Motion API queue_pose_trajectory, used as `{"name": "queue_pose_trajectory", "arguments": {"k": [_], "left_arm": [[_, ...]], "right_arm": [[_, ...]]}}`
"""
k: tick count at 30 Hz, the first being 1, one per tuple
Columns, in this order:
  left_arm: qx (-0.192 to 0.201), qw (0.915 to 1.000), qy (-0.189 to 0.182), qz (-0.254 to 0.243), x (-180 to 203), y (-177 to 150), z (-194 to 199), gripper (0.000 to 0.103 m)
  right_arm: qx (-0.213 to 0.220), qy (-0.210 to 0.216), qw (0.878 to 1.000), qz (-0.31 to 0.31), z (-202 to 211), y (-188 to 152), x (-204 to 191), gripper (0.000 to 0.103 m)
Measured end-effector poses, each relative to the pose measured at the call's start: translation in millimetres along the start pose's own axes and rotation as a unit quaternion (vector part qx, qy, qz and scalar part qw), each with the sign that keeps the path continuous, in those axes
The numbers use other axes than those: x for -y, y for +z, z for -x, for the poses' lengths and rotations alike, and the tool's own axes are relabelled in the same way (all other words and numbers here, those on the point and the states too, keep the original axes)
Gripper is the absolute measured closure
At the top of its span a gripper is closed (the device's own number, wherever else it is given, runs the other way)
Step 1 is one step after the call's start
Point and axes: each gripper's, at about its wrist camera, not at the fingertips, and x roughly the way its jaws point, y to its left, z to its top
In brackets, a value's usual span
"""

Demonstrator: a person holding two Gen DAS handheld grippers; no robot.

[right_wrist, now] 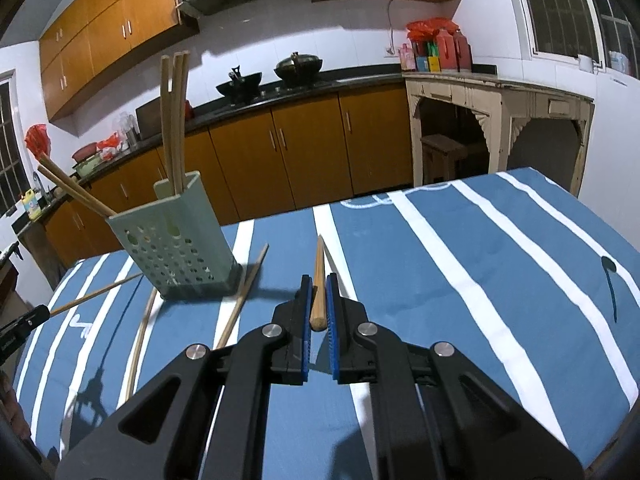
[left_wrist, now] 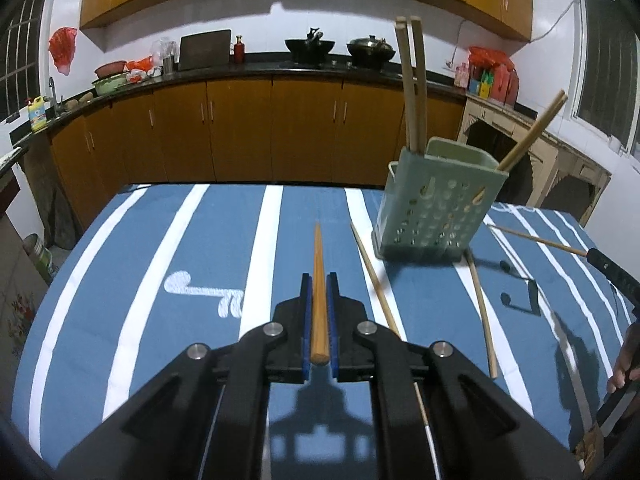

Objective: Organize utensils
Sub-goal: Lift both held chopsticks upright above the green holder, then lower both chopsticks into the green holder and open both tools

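My left gripper [left_wrist: 319, 280] is shut on a brown chopstick [left_wrist: 319, 256] that points forward above the table. My right gripper [right_wrist: 319, 282] is shut on another brown chopstick [right_wrist: 319, 264], its tip aimed away. A green perforated utensil holder [left_wrist: 436, 208] stands upright ahead and to the right of the left gripper; in the right wrist view the holder [right_wrist: 176, 248] is to the left. Several chopsticks [left_wrist: 412, 80] lean inside it. Two loose chopsticks [left_wrist: 374, 276] [left_wrist: 482, 312] lie on the cloth beside the holder.
The table wears a blue cloth with white stripes [left_wrist: 180, 240]. Behind it run orange kitchen cabinets [left_wrist: 240, 132] and a dark counter with woks. A pale wooden side table [right_wrist: 500, 120] stands at the right. A hand [left_wrist: 624, 368] shows at the right edge.
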Motion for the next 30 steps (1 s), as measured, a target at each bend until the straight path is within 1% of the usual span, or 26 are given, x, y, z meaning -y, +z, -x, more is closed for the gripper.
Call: {"name": "queue_pose_trajectory", "arguments": {"k": [7,9,18,21,27,30], "left_arm": [[0.016,0.9999,0.002,0.003,-2.2,8.4,7.1,0.095],[0.023,0.9997,0.001,0.004,-3.1,12.1,9.6,0.095],[0.095,0.9953,-0.006,0.017,-8.7,45.1,45.1,0.095],[0.107,0.9941,-0.009,0.021,-10.7,53.1,51.1,0.095],[0.12,0.9925,-0.009,0.021,-9.7,63.4,60.0,0.095],[0.12,0.9923,-0.023,0.019,-5.2,67.7,67.2,0.095]], "right_arm": [[0.013,0.006,1.0,0.004,3.5,8.5,-4.0,0.095],[0.022,0.01,1.0,0.005,6.6,13.8,-5.6,0.095],[0.09,0.033,0.995,-0.01,34.8,55.2,-5.1,0.095],[0.101,0.04,0.994,-0.012,39.0,64.5,-5.9,0.095],[0.105,0.054,0.993,-0.006,41.7,72.7,-12.9,0.095],[0.098,0.072,0.993,-0.009,44.3,76.6,-16.3,0.095]]}}
